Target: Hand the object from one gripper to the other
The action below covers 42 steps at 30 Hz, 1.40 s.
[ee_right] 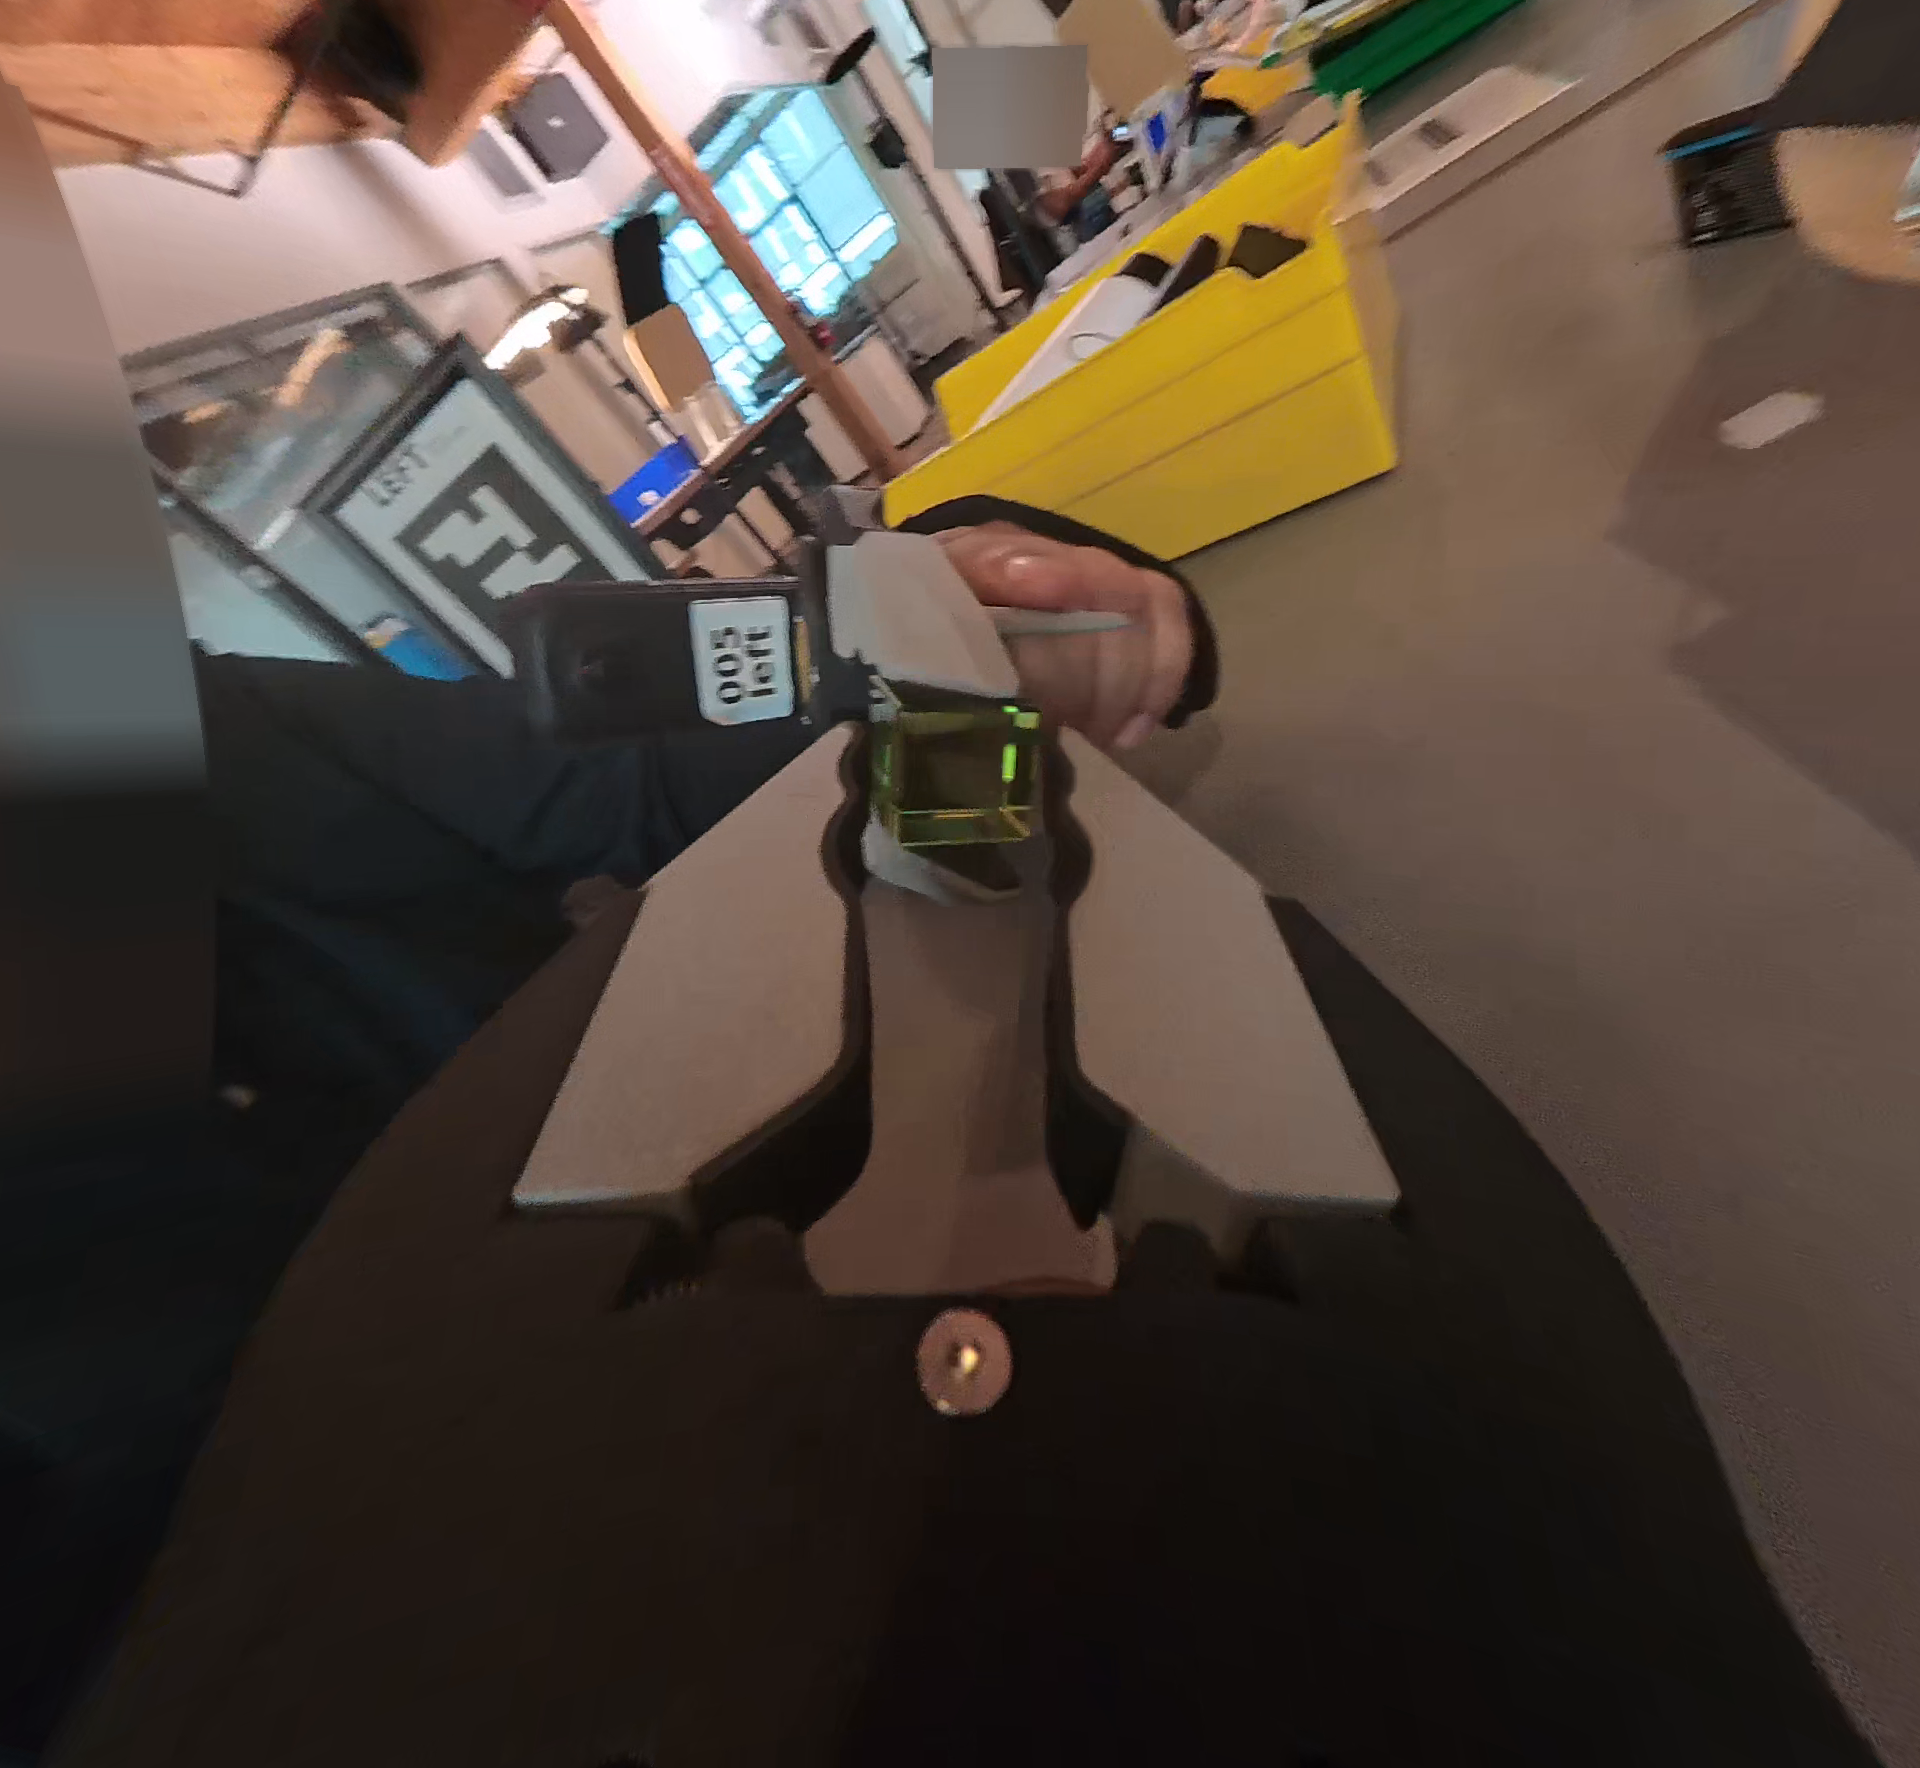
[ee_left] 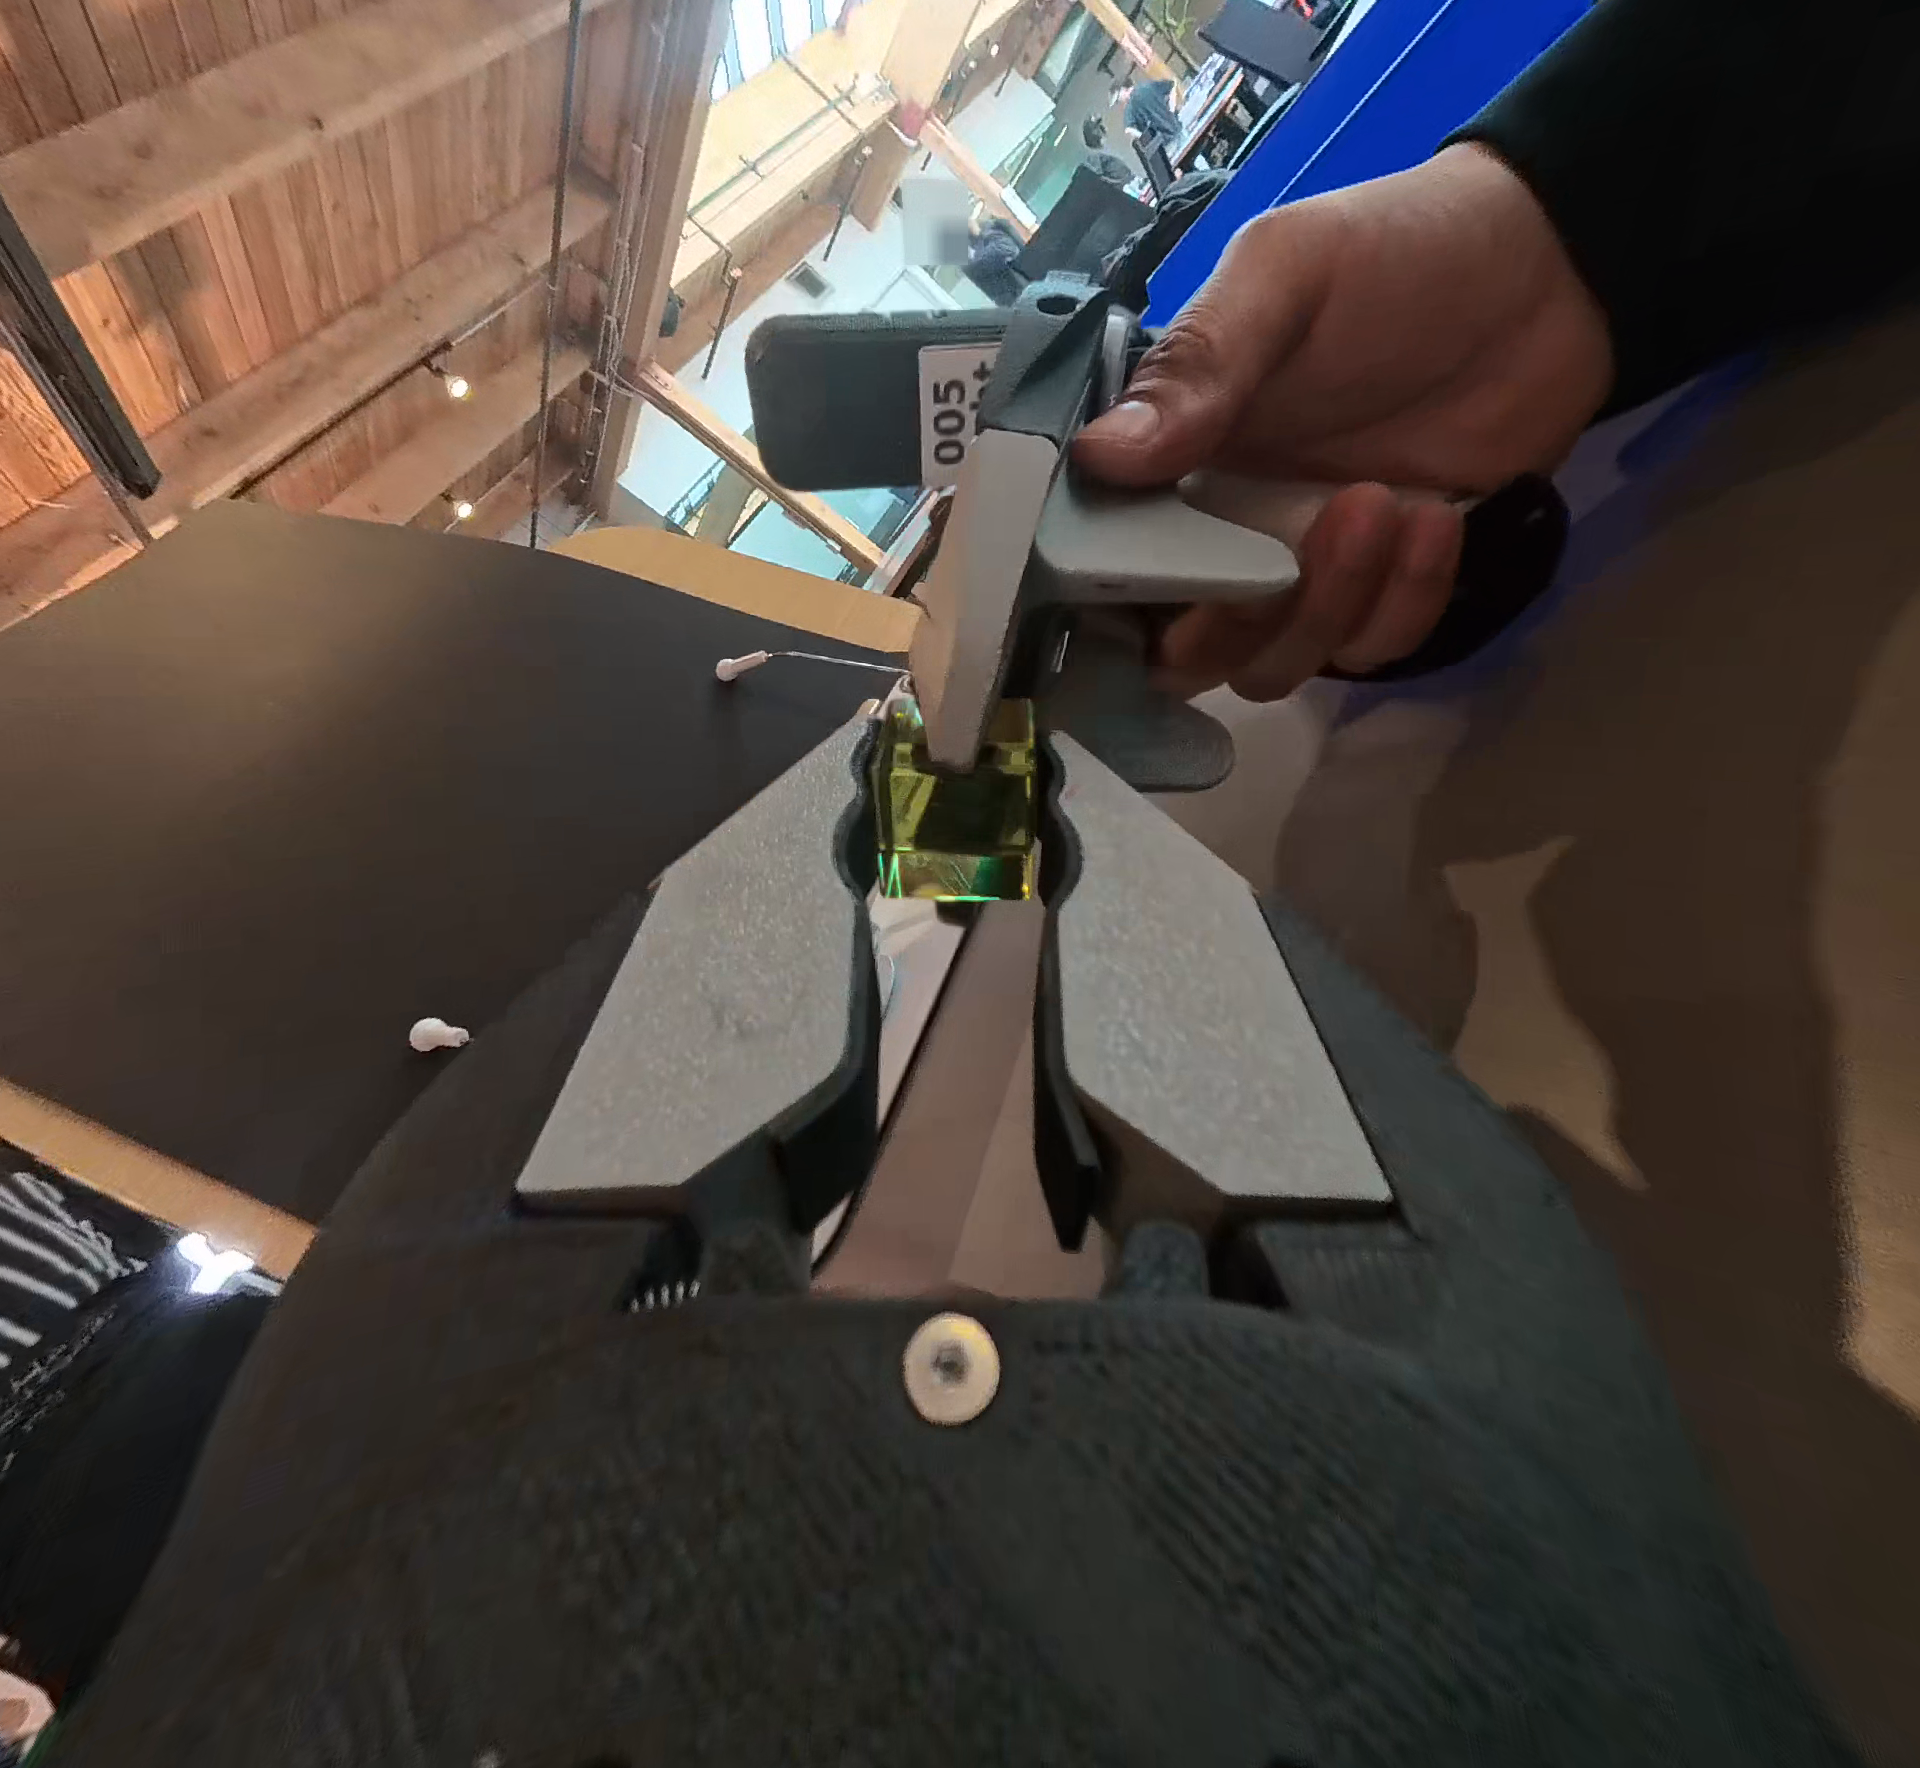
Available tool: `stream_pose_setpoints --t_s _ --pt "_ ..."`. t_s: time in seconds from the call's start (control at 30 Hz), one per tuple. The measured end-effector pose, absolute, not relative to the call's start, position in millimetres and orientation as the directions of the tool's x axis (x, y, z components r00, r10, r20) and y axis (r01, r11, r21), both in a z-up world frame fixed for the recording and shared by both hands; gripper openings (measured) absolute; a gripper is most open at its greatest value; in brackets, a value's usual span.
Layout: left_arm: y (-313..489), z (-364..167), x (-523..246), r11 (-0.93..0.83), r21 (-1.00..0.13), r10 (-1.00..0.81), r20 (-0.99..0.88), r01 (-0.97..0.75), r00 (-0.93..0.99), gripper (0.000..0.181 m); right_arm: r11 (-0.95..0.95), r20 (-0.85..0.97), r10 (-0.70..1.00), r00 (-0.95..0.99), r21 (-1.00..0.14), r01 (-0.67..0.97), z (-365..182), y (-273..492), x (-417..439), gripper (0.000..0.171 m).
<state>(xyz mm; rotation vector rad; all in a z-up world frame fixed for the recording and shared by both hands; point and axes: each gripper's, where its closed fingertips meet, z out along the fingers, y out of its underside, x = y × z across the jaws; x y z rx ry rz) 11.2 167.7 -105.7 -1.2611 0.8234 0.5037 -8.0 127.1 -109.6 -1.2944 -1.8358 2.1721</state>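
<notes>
One clear yellow-green cube (ee_left: 956,809) between both grippers' fingers (ee_left: 748,897)

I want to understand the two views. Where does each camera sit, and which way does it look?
Left wrist view: sits on the left gripper, looks along its fingers at the cube; the right gripper and a hand show.
Right wrist view: sits on the right gripper, looks at the cube; the left gripper shows.
Shared: the cube, both grippers.
</notes>
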Motion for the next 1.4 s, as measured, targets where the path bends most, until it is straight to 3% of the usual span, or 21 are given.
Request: stream_pose_setpoints --t_s 0.03,0.1,0.2,0.33,0.57,0.73,0.97,1.03,1.07,1.2,1.3,1.4 --pt "167.1 -105.5 12.4 0.263 -0.628 -0.107 -0.774 -0.733 0.624 0.026 -0.316 -0.578 0.476 -0.663 -0.816 0.484 -108.6 125.0 -6.4 0.027" --pt "168.1 -108.0 10.6 0.241 -0.637 -0.112 -0.768 -0.733 0.631 0.026 -0.314 -0.580 0.483 -0.657 -0.814 0.488 -110.3 125.4 -7.4 0.027" --pt "175.0 -118.4 1.7 0.147 -0.681 -0.110 -0.732 -0.717 0.672 0.026 -0.234 -0.493 0.623 -0.607 -0.858 0.457 -121.5 134.1 -16.3 0.026" --pt "178.9 -128.6 -6.6 0.048 -0.829 -0.221 -0.553 -0.557 0.804 0.031 -0.072 -0.278 0.810 -0.516 -0.921 0.383 -132.5 157.1 -25.4 0.024" --pt "170.9 -115.8 -18.1 -0.012 -0.980 -0.352 -0.180 -0.197 0.918 0.025 0.237 0.139 0.908 -0.395 -0.948 0.211 -118.9 181.2 -26.1 0.024" --pt "170.7 -118.2 -21.0 -0.160 -0.980 -0.450 0.176 0.115 0.876 0.032 0.593 0.524 0.786 -0.328 -0.789 0.160 -126.3 178.0 -26.8 0.024" --pt "173.7 -136.3 -15.9 -0.346 -0.909 -0.437 0.376 0.233 0.817 0.050 0.783 0.730 0.616 -0.296 -0.607 0.132 -137.1 160.1 -33.9 0.024" --pt "172.2 -142.7 -7.3 -0.414 -0.877 -0.457 0.434 0.246 0.776 0.047 0.821 0.774 0.567 -0.282 -0.557 0.122 -137.4 155.8 -35.1 0.024" --pt "170.7 -143.1 -3.4 -0.425 -0.874 -0.479 0.438 0.236 0.760 0.036 0.836 0.790 0.547 -0.277 -0.535 0.123 -138.4 154.4 -35.7 0.024" --pt "174.9 -146.9 -7.9 -0.406 -0.897 -0.441 0.358 0.173 0.823 0.032 0.851 0.807 0.525 -0.270 -0.507 0.141 -143.0 159.1 -36.5 0.024" --pt "177.5 -143.2 -16.9 -0.320 -0.946 -0.417 0.188 0.050 0.889 0.032 0.728 0.660 0.680 -0.318 -0.661 0.183 -144.8 164.0 -35.2 0.035" --pt "180.2 -138.6 -33.3 -0.217 -0.968 -0.342 -0.049 -0.129 0.938 0.032 0.540 0.434 0.815 -0.383 -0.808 0.234 -147.4 168.4 -32.6 0.034"
